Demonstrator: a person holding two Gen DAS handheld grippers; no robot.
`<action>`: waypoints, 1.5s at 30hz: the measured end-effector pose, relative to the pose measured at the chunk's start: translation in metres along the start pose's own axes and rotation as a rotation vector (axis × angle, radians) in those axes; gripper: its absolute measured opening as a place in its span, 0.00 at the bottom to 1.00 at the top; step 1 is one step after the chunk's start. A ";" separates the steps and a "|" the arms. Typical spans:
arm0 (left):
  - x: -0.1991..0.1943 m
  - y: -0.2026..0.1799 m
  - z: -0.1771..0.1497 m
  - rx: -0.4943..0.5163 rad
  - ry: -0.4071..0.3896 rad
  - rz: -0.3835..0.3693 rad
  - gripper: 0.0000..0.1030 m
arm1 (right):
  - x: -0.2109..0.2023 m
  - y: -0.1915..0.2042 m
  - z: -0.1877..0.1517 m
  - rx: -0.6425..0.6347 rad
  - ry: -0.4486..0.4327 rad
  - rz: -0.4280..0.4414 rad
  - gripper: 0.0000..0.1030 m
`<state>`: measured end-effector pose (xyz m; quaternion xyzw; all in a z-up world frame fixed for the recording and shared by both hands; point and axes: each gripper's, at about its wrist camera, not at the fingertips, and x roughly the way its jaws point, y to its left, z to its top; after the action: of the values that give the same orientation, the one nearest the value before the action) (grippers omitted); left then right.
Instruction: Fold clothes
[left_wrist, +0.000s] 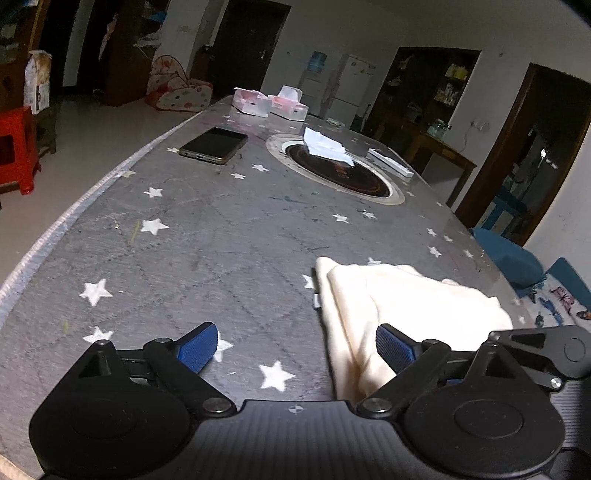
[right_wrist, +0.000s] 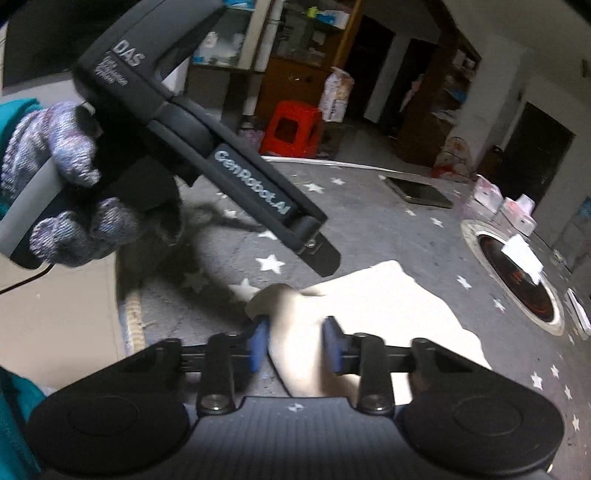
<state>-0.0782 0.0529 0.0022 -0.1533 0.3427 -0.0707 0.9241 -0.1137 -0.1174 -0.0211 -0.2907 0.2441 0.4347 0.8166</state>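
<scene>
Cloth (right_wrist: 376, 310), cream and partly folded, lies at the lower centre of the right wrist frame on the star-printed surface (left_wrist: 207, 236). The right claw (right_wrist: 295, 347) has narrowed around a bunched edge, though blur hides whether the pads truly pinch it. The left claw (left_wrist: 295, 349) gapes wide and empty, its right pad just beside the cloth's edge. My worry: a thin bite could slip mid-fold, or drag the layers askew. The phone (left_wrist: 214, 144) at upper left sits well apart.
</scene>
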 end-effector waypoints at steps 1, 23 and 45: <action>0.001 -0.001 0.001 -0.011 0.002 -0.012 0.92 | -0.001 -0.002 0.000 0.011 -0.002 -0.004 0.19; 0.052 0.008 0.012 -0.479 0.185 -0.275 0.48 | -0.045 -0.049 -0.005 0.269 -0.132 0.089 0.07; 0.061 -0.011 0.013 -0.326 0.187 -0.206 0.19 | -0.084 -0.164 -0.134 0.774 -0.028 -0.323 0.33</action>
<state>-0.0243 0.0312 -0.0223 -0.3279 0.4163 -0.1221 0.8392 -0.0356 -0.3319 -0.0188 0.0088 0.3296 0.1811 0.9265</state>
